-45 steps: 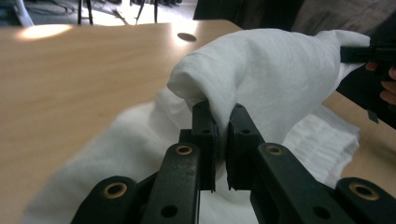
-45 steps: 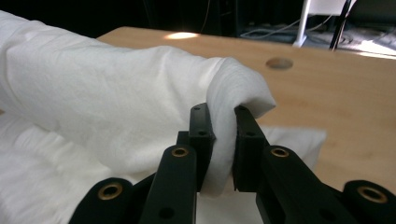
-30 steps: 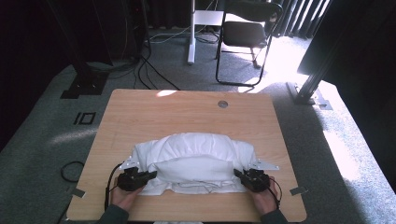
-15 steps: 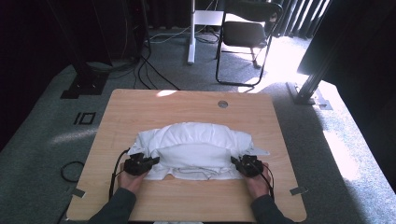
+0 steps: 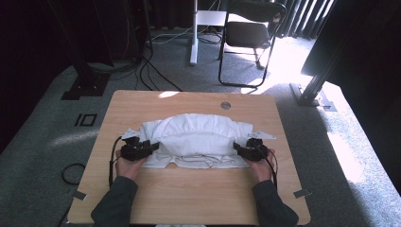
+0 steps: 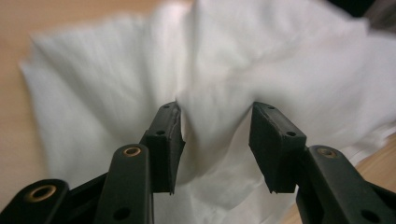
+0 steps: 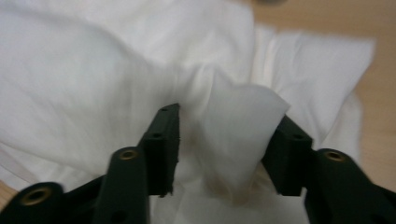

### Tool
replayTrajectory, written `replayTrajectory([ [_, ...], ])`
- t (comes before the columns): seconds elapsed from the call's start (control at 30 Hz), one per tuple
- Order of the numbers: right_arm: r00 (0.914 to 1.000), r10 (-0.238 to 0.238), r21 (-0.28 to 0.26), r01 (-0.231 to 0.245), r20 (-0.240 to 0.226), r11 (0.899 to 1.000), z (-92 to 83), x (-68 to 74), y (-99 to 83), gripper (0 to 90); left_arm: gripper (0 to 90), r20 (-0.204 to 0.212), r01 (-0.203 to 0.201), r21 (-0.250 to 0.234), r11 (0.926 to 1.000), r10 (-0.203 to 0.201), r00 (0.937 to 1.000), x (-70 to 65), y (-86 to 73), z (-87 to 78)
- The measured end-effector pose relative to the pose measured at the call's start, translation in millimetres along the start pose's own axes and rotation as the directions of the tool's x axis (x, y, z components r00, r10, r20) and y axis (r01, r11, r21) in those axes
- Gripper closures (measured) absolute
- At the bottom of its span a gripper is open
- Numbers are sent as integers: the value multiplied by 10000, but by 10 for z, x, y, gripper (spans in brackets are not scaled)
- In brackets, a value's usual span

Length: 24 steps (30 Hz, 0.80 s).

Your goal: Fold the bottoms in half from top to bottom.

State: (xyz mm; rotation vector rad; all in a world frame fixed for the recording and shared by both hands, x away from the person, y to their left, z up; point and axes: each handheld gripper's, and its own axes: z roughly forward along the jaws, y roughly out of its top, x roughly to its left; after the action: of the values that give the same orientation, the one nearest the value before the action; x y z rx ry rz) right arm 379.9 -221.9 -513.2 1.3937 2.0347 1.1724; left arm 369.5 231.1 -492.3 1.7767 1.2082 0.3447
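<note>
Cloth (image 5: 196, 137) folded forward; both tools' jaws just opened

One white cloth (image 5: 196, 139) lies on one tabletop (image 5: 189, 189). Two grippers, left (image 5: 152, 147) and right (image 5: 238, 149), sit at its ends, each in one of two hands. One chair (image 5: 248, 33) stands at the frame's top, with several cables at upper left.
</note>
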Motion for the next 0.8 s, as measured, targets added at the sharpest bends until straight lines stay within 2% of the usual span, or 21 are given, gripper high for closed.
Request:
replayTrajectory([
  [0.07, 9999, -131, -485, 135, 78, 9987, -108, 26, 134, 457, 533, -38, -252, -308, 9992, 251, 9997, -50, 151, -60],
  [0.13, 9995, -278, -778, 290, 157, 9965, -144, 64, 274, 484, 574, -155, -389, -246, 9989, 385, 9991, -94, 300, -26],
  [0.27, 9967, -493, -725, 540, 649, 9959, -32, 135, 498, 498, 625, -196, -626, 300, 9976, 632, 9978, -167, 486, 224],
  [0.3, 9975, -396, -795, 442, 581, 9959, -5, 146, 539, 490, 636, -174, -645, 428, 9970, 653, 9977, -184, 510, 293],
  [0.37, 9963, -299, -1044, 383, 811, 9938, 20, 172, 610, 480, 636, -179, -635, 572, 9963, 646, 9977, -224, 536, 406],
  [0.43, 9967, -153, -1165, 246, 800, 9929, 32, 189, 663, 452, 636, -8, -613, 699, 9957, 615, 9981, -266, 544, 487],
  [0.5, 9976, -205, -1156, 281, 664, 9929, 53, 230, 684, 469, 654, 28, -813, 909, 9925, 814, 9967, -327, 522, 552],
  [0.6, 9962, -689, -498, 716, 530, 9962, 187, 310, 621, 489, 675, 45, -1160, 1400, 9833, 1165, 9932, -397, 408, 615],
  [0.7, 9936, -1021, 311, 1007, 484, 9944, 330, 397, 437, 500, 681, 40, -1304, 1667, 9774, 1316, 9913, -421, 198, 604],
  [0.77, 9933, -1124, 564, 1108, 259, 9922, 370, 461, 285, 498, 678, 13, -1345, 1677, 9766, 1362, 9907, -419, 54, 574],
  [0.8, 9916, -1281, 701, 1266, 178, 9895, 377, 497, 216, 495, 676, -89, -1482, 1742, 9735, 1520, 9883, -424, -11, 563],
])
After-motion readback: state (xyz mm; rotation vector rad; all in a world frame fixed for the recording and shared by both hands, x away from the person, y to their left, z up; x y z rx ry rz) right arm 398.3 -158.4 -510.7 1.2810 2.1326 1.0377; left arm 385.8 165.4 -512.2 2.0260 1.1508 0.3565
